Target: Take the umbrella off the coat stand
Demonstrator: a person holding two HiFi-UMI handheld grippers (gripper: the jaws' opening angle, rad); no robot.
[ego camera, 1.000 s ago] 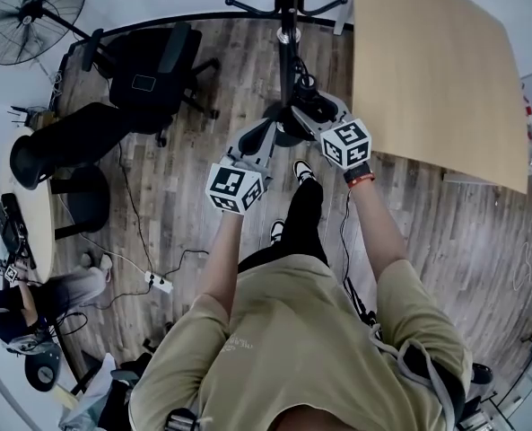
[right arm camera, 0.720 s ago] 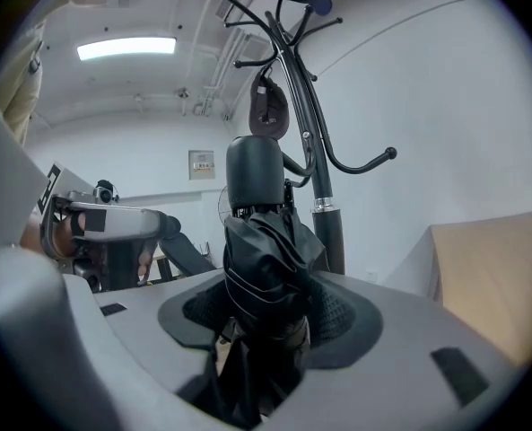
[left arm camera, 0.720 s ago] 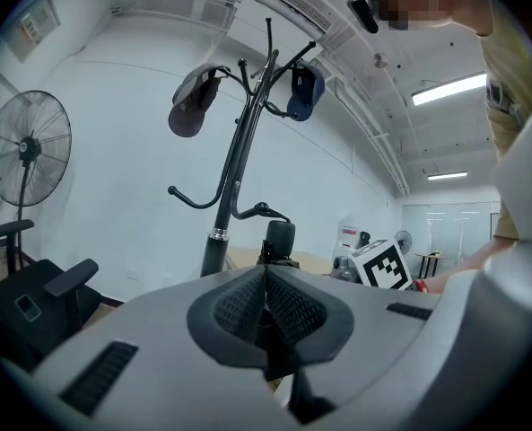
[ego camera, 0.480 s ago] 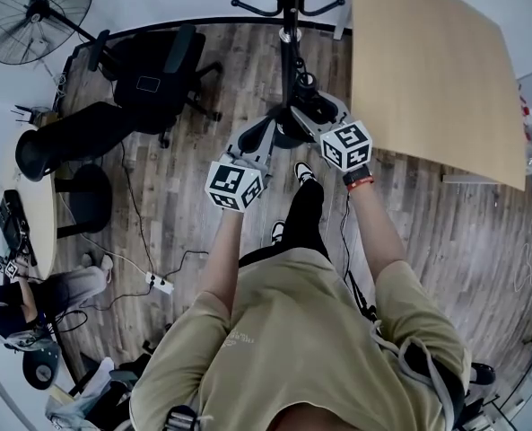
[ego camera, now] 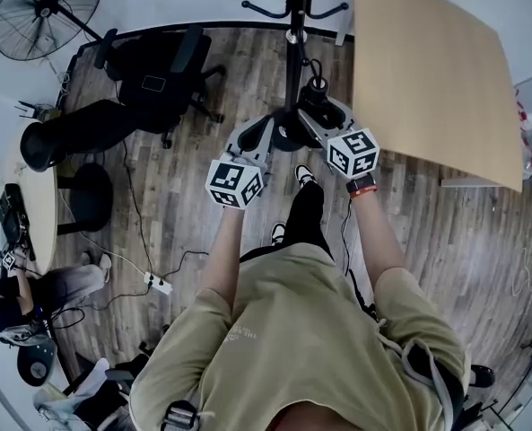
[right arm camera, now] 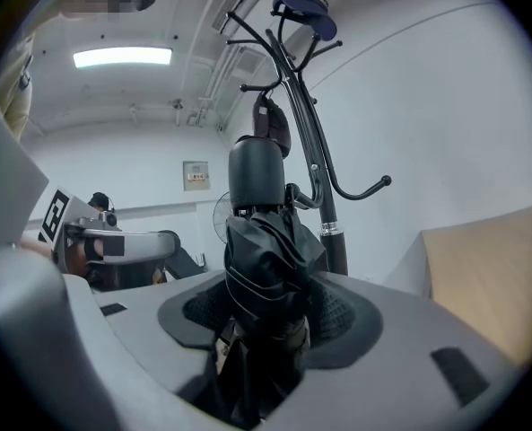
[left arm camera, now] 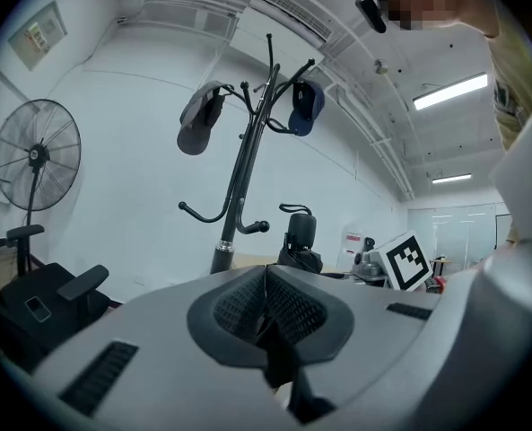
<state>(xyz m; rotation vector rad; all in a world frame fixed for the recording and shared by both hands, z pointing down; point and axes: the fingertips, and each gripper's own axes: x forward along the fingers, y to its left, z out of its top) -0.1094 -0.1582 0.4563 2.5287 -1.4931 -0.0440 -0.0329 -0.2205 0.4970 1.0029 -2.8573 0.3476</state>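
Observation:
The black coat stand rises at the top middle of the head view, with two caps hanging on its upper hooks. My right gripper is shut on the folded black umbrella, just right of the pole. In the right gripper view the umbrella stands upright between the pads, with the stand close behind it. My left gripper is to the left of the pole, level, its jaws shut on nothing. From the left gripper view the umbrella shows beside the stand.
A big light wooden tabletop fills the upper right. Two black office chairs and a standing fan are at the upper left. A round table, a seated person and a power strip with cables lie to the left.
Both grippers have risen a little near the pole. The umbrella stays in the right gripper and has come up with it.

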